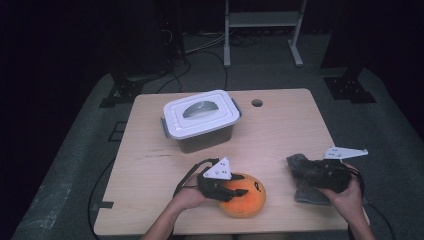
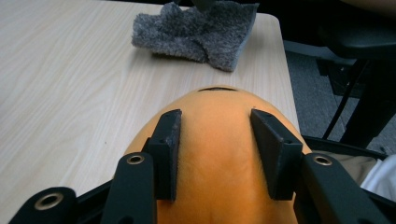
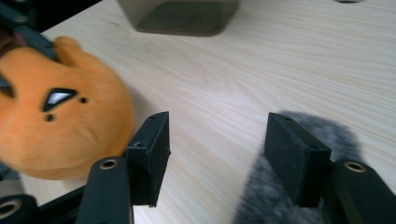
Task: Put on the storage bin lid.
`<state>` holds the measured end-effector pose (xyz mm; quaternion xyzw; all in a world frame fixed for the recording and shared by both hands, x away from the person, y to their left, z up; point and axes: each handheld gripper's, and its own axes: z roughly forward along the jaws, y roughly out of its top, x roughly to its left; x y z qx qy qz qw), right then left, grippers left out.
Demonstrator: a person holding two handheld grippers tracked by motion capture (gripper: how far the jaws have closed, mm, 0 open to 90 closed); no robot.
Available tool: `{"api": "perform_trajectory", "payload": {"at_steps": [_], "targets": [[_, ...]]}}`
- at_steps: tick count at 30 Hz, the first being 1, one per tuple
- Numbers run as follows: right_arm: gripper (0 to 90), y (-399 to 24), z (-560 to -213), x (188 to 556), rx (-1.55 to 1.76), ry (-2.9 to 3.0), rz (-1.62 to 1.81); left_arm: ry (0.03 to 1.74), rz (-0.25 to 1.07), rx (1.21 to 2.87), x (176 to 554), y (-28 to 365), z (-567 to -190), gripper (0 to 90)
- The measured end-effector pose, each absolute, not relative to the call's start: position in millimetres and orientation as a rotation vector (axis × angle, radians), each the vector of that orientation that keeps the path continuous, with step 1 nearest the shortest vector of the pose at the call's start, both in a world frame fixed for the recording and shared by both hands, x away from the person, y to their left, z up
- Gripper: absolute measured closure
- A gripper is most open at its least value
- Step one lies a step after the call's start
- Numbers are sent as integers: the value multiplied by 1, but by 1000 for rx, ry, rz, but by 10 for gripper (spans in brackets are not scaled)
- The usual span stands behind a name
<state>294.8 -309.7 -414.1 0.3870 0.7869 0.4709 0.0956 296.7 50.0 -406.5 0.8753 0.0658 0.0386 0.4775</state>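
No brand or readable writing shows on anything; a faint dark line of print sits on the pale wooden table (image 1: pixel 280 135) just at 7 o'clock of the box, too small to read. The round orange plush toy (image 1: pixel 246 196) carries only stitched black face marks, a dark wedge with a pale centre and small dots in the right gripper view.

The toy lies near the table's 6 o'clock edge, partly covered by the left gripper (image 1: pixel 234 188) in the high view. In the left gripper view the toy's lower half is cut off by the frame, and the two black jaws lie against its orange surface, one on each side, pinching it. The hand on that gripper comes in from 6 o'clock, with the wrist angled towards 1 o'clock.

The grey fuzzy cloth (image 1: pixel 303 175) lies crumpled at 3 o'clock of the toy, half hidden under the right gripper (image 1: pixel 305 172) in the high view. In the right gripper view the jaws stand spread with bare table between them; the cloth (image 3: pixel 280 196) is blurred and lies under one jaw, not squeezed. That hand enters from 5 o'clock, its gripper pointing towards 9 o'clock.

The grey plastic box with a white clip-on lid (image 1: pixel 200 117) stands at 12 o'clock of the toy, well apart; the contents are hidden.
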Motion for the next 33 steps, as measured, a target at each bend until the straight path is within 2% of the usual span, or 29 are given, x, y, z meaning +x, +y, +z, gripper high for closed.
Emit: {"api": "perform_trajectory", "payload": {"at_steps": [4,11,14,18,23,29,33], "targets": [[392,-300,-419,293,1133,2393,1374,155,92,2162,300,46,-406,561],[392,-292,-427,294,1117,2461,1324,220,82,2258,304,43,-406,269],[392,-291,-427,294,1115,2462,1334,224,42,2254,305,44,-411,326],[393,-288,-429,295,1116,2482,1326,232,-17,2246,306,47,-413,509],[400,-288,-431,297,1130,2485,1357,246,-47,2175,310,49,-406,609],[405,-294,-431,298,1151,2470,1386,251,-1,2109,317,46,-398,625],[406,-297,-434,300,1168,2469,1380,213,98,2190,316,38,-405,594]]}}
